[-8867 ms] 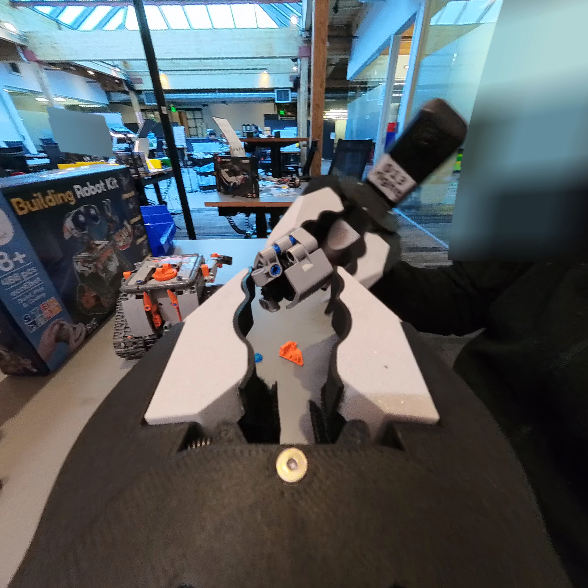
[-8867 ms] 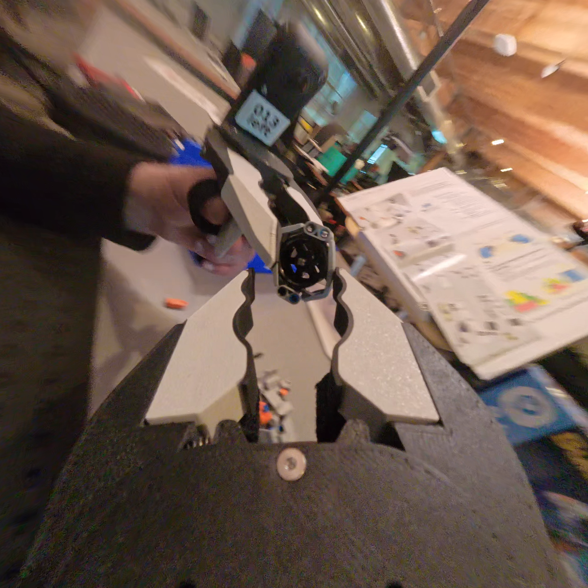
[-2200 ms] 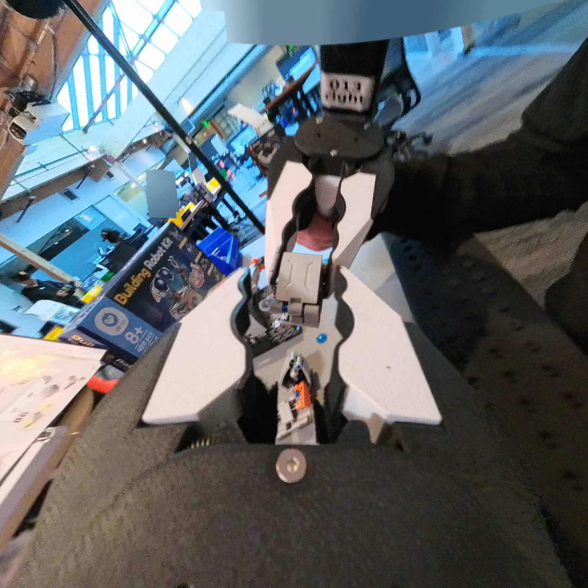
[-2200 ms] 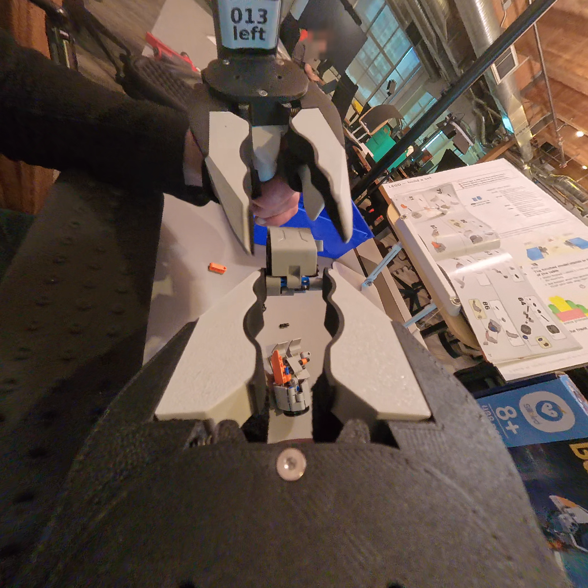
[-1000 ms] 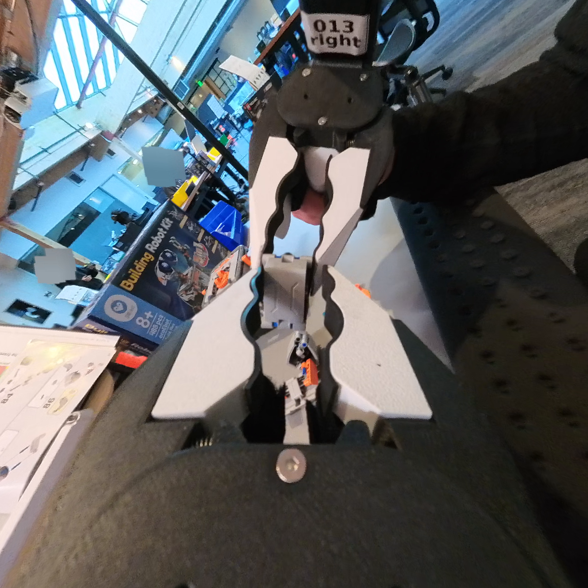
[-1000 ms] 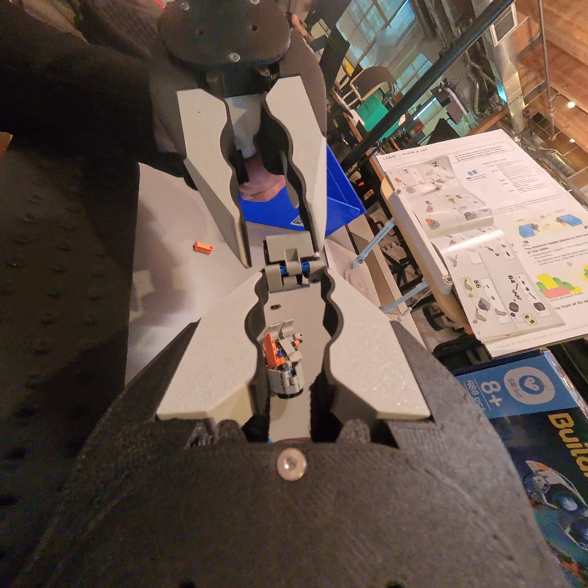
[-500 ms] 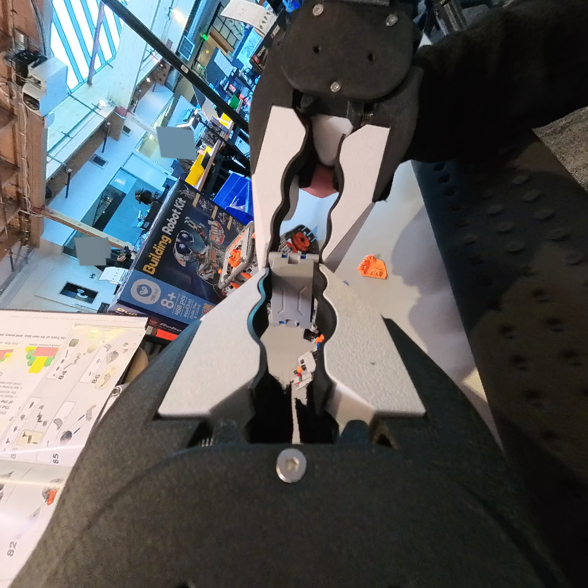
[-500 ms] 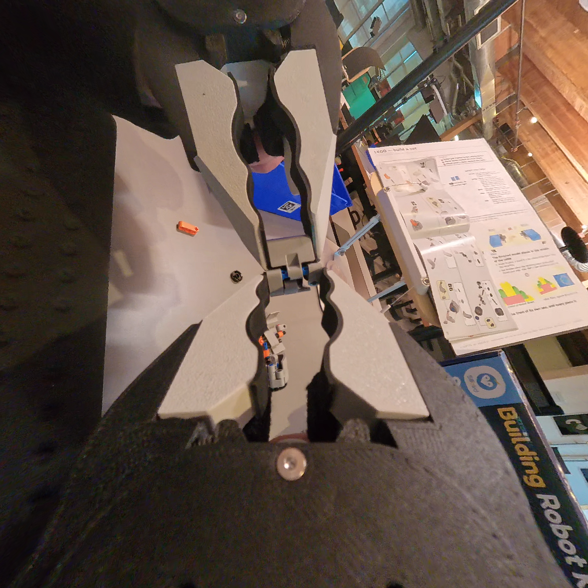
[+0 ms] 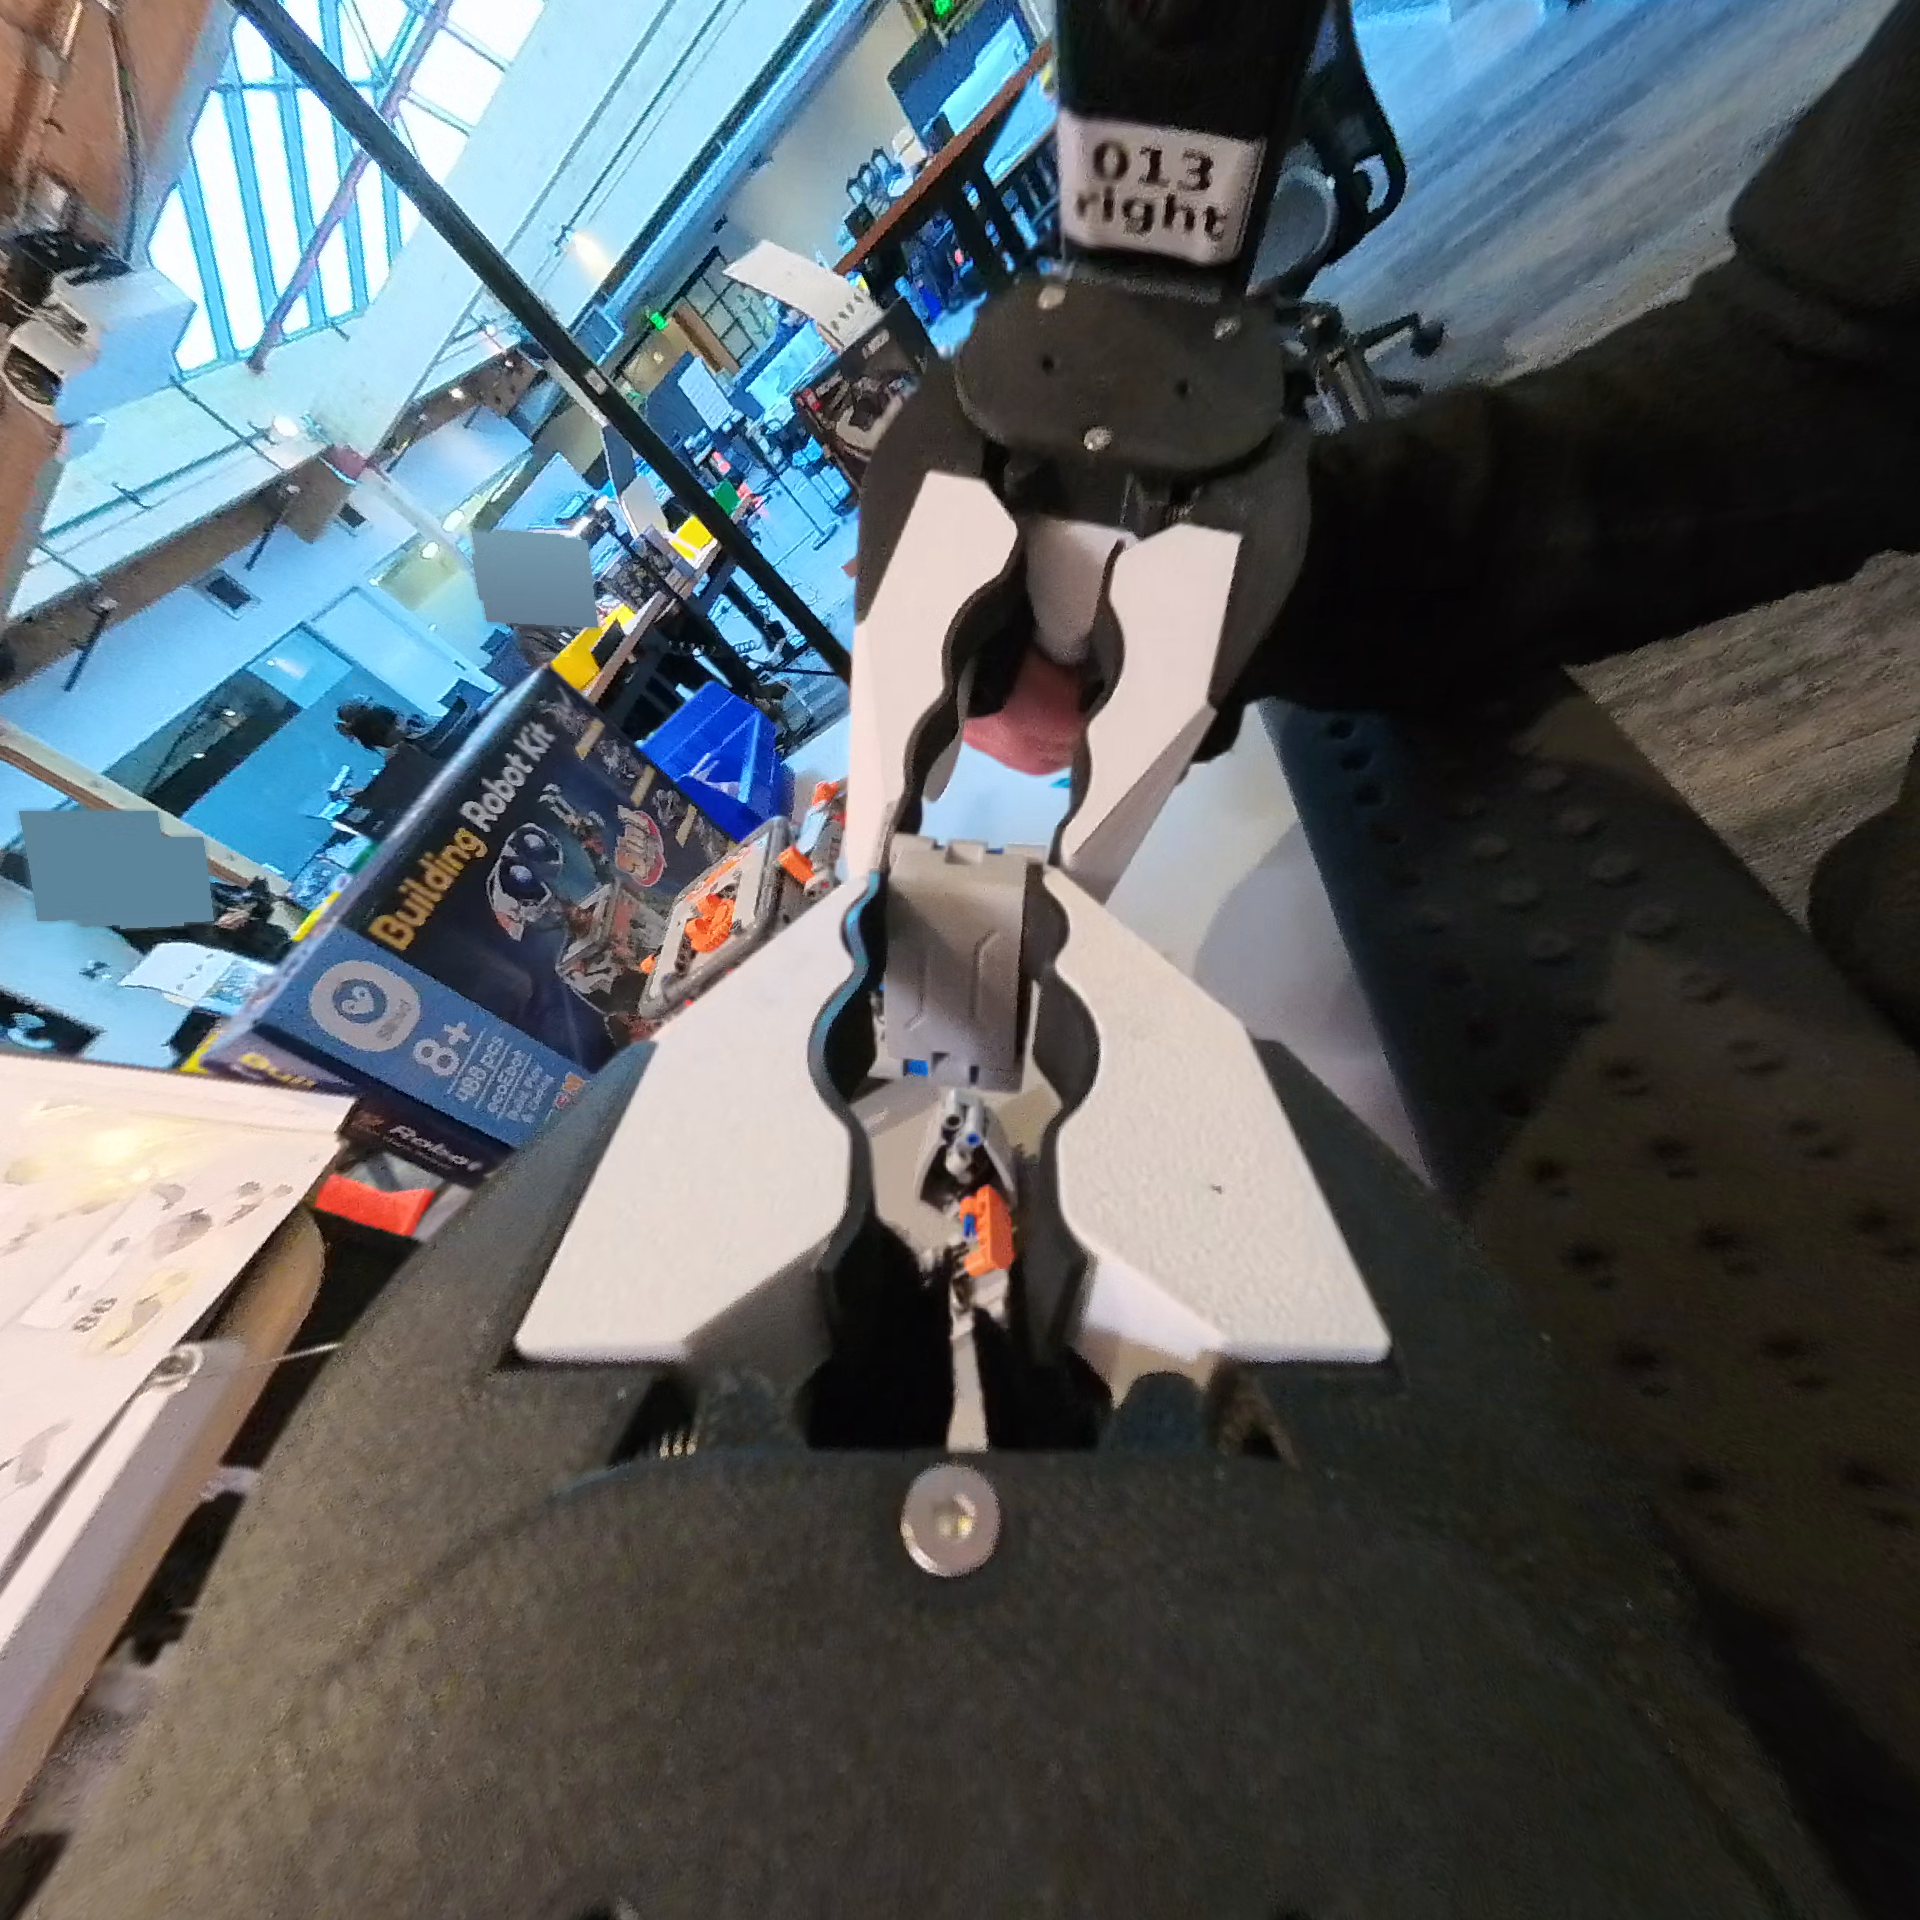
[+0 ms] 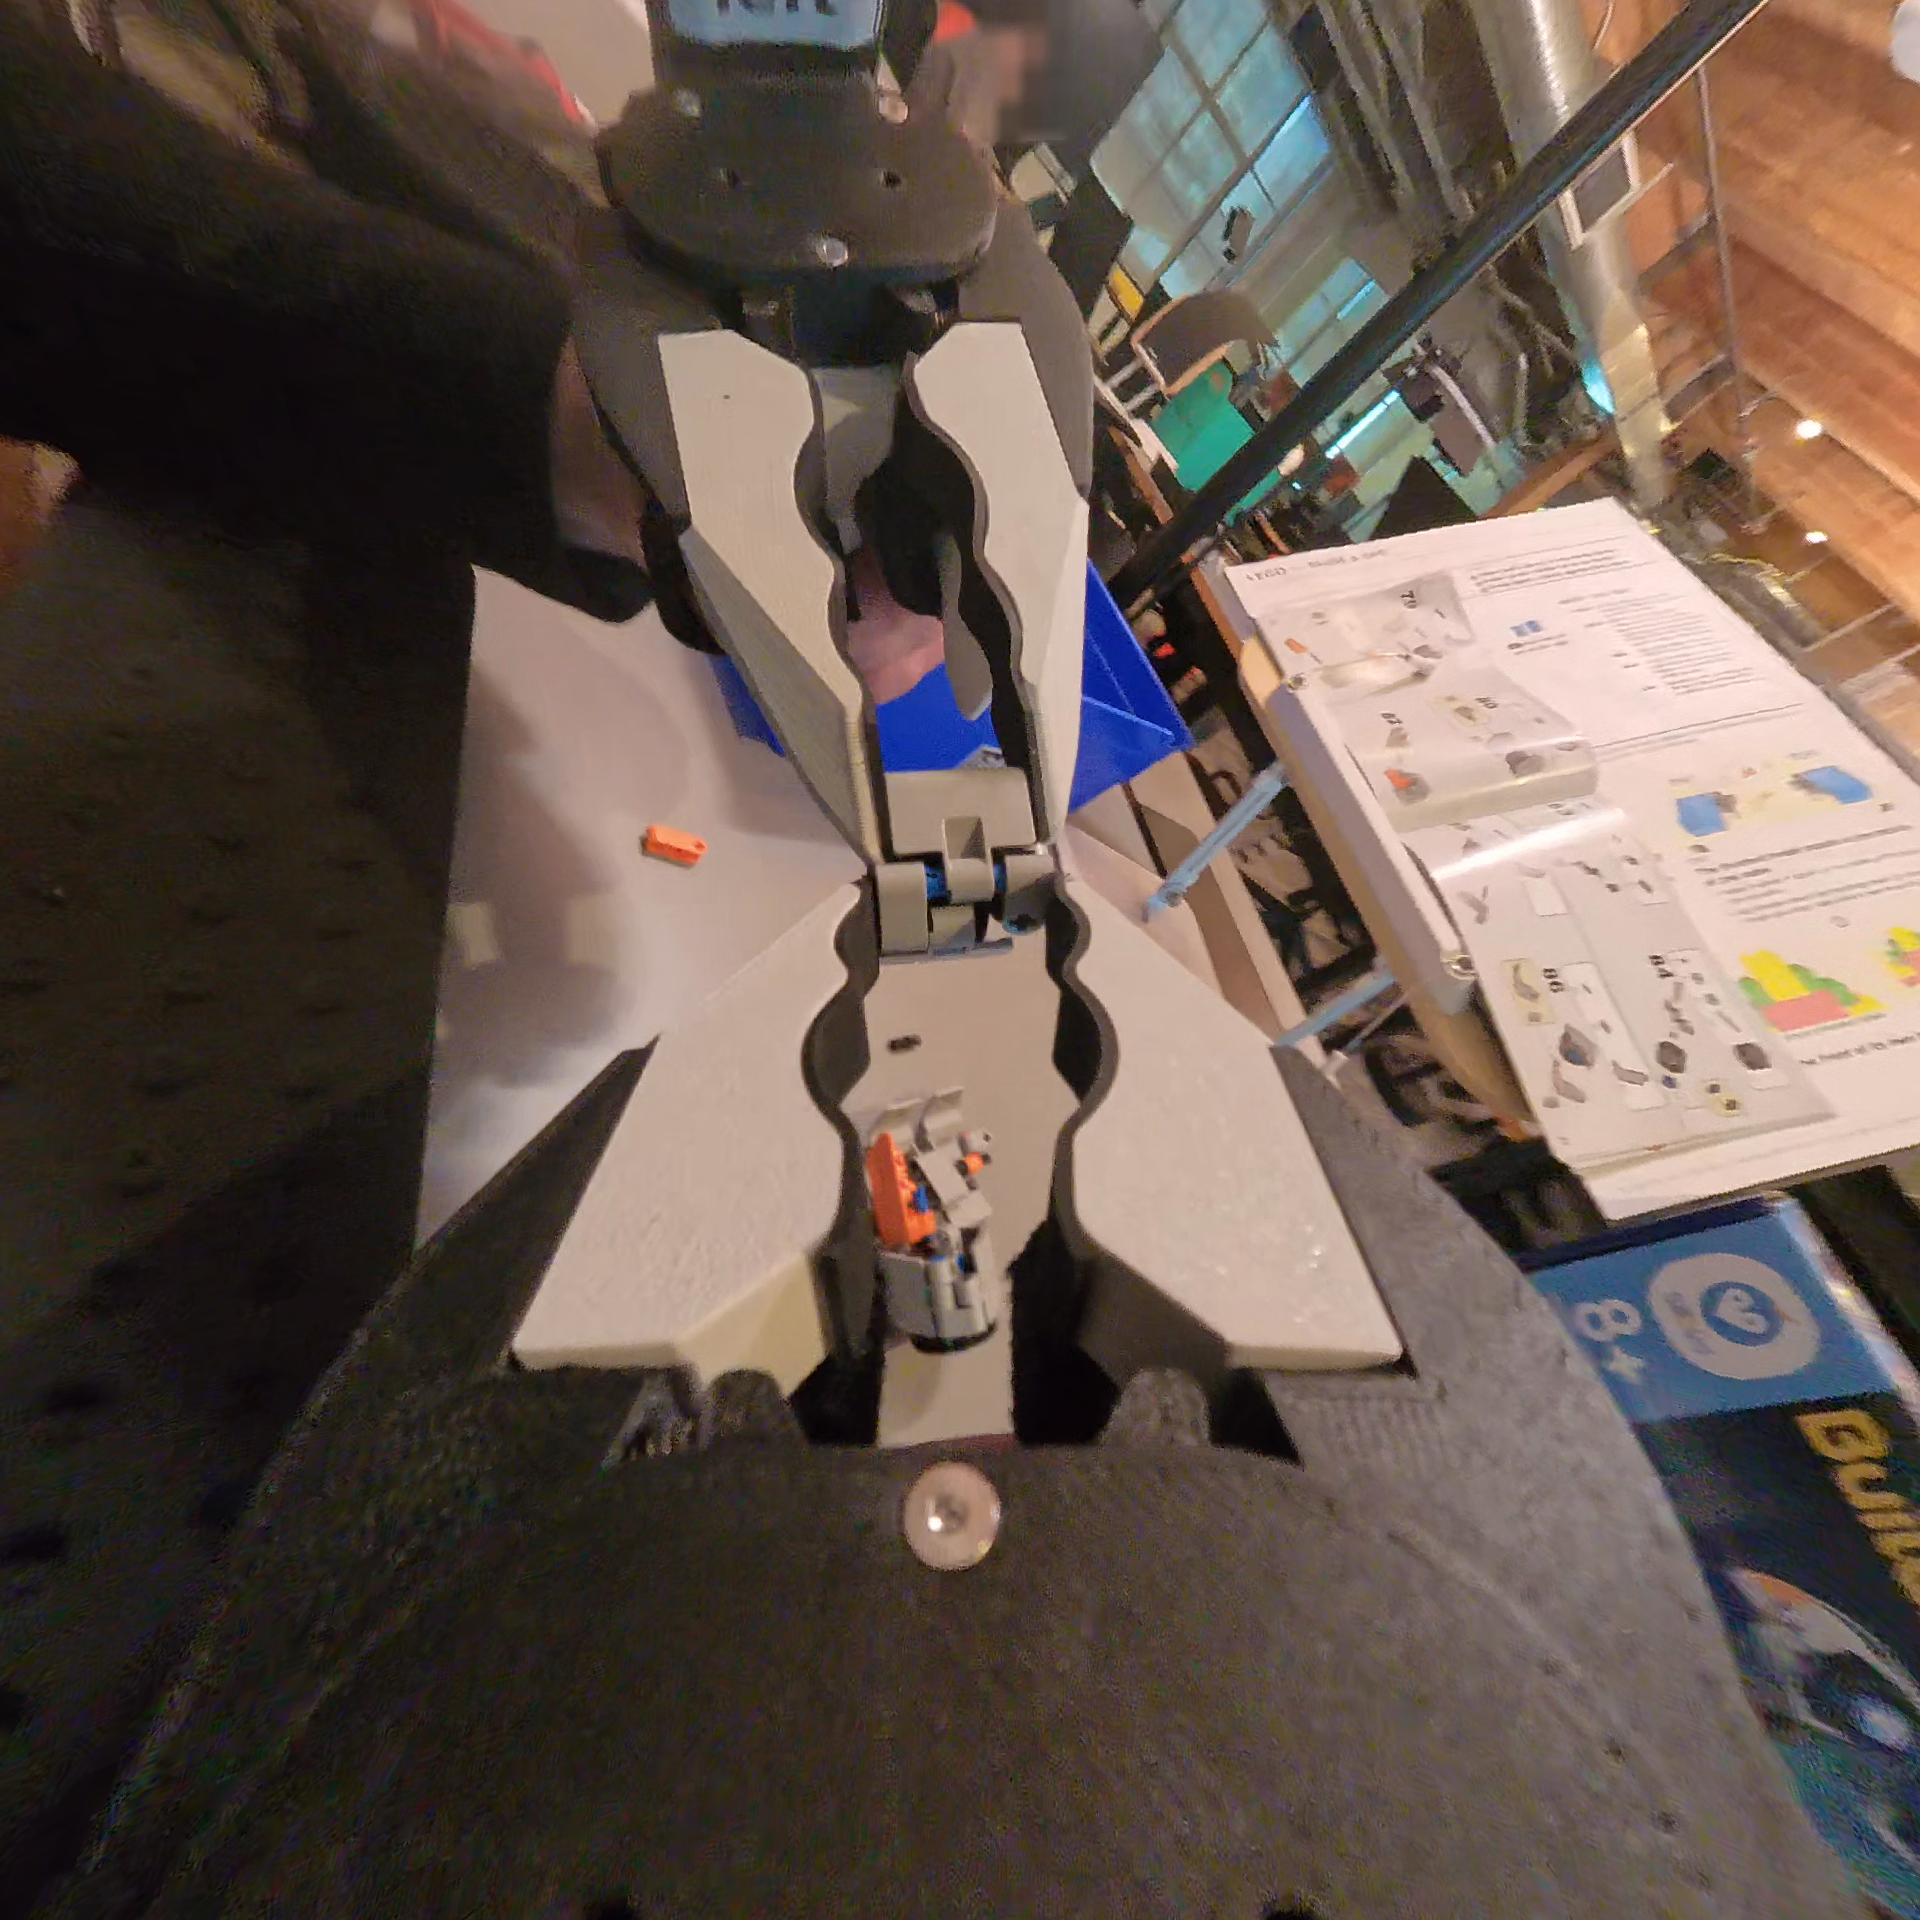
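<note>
Jaws narrowed to a slim gap on both tools, each pair pinching one end of the same grey block (image 9: 956, 977). Left gripper (image 9: 956, 894) clamped across the block's broad, smooth body. Right gripper (image 10: 961, 904) facing it tip to tip, gripping the knuckled end with the blue pins. Block held in the air between the two, above the pale counter (image 10: 582, 727), not resting on anything.

Directly below, in the gap between the fingers: a small grey-and-orange assembly (image 10: 925, 1216) lying on the counter, apart from the block. Further left on the counter, a loose orange piece (image 10: 673, 844). Behind the left gripper, a blue bin (image 10: 1122, 717). Off to the side, an open instruction booklet (image 10: 1558, 831) on a stand, a dark blue kit box (image 9: 499, 935) and a partly built tracked model (image 9: 727, 914) next to it.

For a sound hold, by the look of it: press squarely on the flat side faces, not on the rounded knuckles. Avoid twisting one tool against the other, since the jointed end looks able to pivot or pop apart. Mind the thin overlap at the right-hand tips, probably the weaker grip of the two.
</note>
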Demonstrator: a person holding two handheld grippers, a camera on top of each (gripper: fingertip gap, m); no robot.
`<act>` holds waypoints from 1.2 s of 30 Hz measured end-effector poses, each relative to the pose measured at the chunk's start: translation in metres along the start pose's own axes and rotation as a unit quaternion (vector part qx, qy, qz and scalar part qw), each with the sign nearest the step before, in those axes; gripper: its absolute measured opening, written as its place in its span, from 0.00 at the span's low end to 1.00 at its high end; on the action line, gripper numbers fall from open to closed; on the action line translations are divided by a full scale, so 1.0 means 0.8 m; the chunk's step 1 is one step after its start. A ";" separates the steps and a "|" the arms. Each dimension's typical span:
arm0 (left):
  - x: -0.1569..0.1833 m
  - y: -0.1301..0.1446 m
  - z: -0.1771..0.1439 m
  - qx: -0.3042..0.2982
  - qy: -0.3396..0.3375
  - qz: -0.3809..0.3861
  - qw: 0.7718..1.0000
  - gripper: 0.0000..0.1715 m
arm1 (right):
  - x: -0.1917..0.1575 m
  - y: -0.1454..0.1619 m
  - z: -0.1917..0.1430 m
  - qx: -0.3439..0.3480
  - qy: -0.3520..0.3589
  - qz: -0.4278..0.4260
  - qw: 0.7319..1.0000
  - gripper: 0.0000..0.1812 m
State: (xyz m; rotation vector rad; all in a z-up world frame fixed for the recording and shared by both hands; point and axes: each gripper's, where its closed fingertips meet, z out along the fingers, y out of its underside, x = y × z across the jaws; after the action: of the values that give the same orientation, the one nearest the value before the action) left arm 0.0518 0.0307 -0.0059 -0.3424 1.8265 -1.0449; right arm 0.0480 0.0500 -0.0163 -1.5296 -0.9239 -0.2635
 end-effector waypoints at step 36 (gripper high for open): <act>0.012 0.027 0.005 -0.062 0.017 0.025 0.998 0.13 | -0.013 0.025 0.007 -0.059 -0.034 0.003 0.998 0.15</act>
State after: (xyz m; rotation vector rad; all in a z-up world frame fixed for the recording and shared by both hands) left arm 0.0553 0.0355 -0.0293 -0.3530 1.9253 -0.9091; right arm 0.0529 0.0530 -0.0392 -1.6575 -0.9721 -0.2666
